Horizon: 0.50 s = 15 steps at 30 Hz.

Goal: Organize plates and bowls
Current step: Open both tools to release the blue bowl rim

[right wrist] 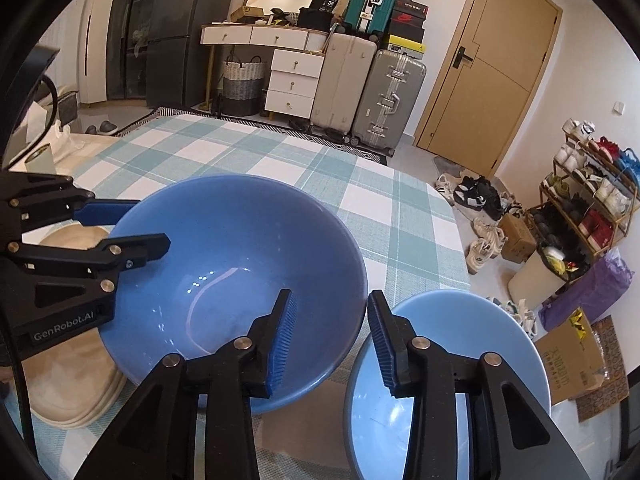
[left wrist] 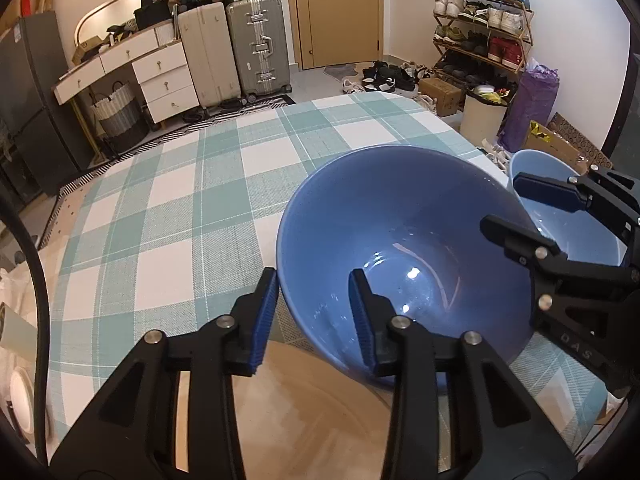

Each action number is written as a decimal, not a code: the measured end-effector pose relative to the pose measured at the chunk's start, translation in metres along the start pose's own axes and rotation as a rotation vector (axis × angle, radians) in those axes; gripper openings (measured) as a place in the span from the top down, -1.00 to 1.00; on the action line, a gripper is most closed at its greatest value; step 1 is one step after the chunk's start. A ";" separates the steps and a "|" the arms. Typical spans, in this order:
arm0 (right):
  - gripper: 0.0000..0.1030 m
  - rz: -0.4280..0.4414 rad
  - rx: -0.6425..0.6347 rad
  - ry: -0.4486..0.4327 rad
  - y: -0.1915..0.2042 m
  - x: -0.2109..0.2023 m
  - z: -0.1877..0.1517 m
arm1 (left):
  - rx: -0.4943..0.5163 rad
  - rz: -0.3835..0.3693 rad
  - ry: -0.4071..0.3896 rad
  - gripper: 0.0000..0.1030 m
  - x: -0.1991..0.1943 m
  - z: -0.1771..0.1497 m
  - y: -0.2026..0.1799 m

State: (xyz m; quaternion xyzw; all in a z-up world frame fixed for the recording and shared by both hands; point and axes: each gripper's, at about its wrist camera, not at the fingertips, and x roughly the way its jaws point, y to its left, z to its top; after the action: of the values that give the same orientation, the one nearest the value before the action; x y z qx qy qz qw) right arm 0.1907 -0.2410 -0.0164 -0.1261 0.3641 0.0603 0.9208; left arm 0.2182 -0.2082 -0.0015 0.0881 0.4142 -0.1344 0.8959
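Observation:
A large blue bowl (left wrist: 404, 240) (right wrist: 240, 264) sits on the checked tablecloth. My left gripper (left wrist: 314, 316) is open and straddles its near-left rim, one finger inside, one outside. My right gripper (right wrist: 332, 340) is open and straddles its right rim; it also shows in the left wrist view (left wrist: 508, 208). A smaller light-blue bowl (right wrist: 444, 384) (left wrist: 568, 224) stands just right of the big bowl. A stack of beige plates (right wrist: 68, 380) (left wrist: 304, 412) lies left of and partly under the big bowl.
The table (left wrist: 180, 200) with the teal and white cloth stretches ahead. Its right edge (right wrist: 460, 248) drops to a floor with shoes, boxes and a shoe rack. Suitcases and a drawer unit stand beyond the far edge.

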 end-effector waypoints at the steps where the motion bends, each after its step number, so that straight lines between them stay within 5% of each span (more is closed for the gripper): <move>1: 0.04 0.007 0.003 -0.006 0.000 -0.003 0.001 | -0.005 -0.005 0.002 0.14 -0.001 0.000 0.001; 3: -0.18 0.018 0.007 -0.011 -0.001 -0.007 0.002 | -0.015 -0.014 -0.003 0.02 -0.004 0.001 0.003; 6: -0.53 0.022 0.016 -0.035 -0.003 -0.017 0.004 | -0.025 -0.013 -0.010 -0.47 -0.013 0.004 0.003; 15: -0.78 0.025 0.047 -0.093 -0.014 -0.050 0.010 | -0.025 -0.019 -0.091 -0.60 -0.060 0.009 -0.003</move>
State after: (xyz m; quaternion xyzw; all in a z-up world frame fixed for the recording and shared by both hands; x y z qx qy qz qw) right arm 0.1636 -0.2525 0.0276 -0.0968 0.3237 0.0692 0.9386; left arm 0.1870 -0.2036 0.0499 0.0668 0.3755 -0.1415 0.9135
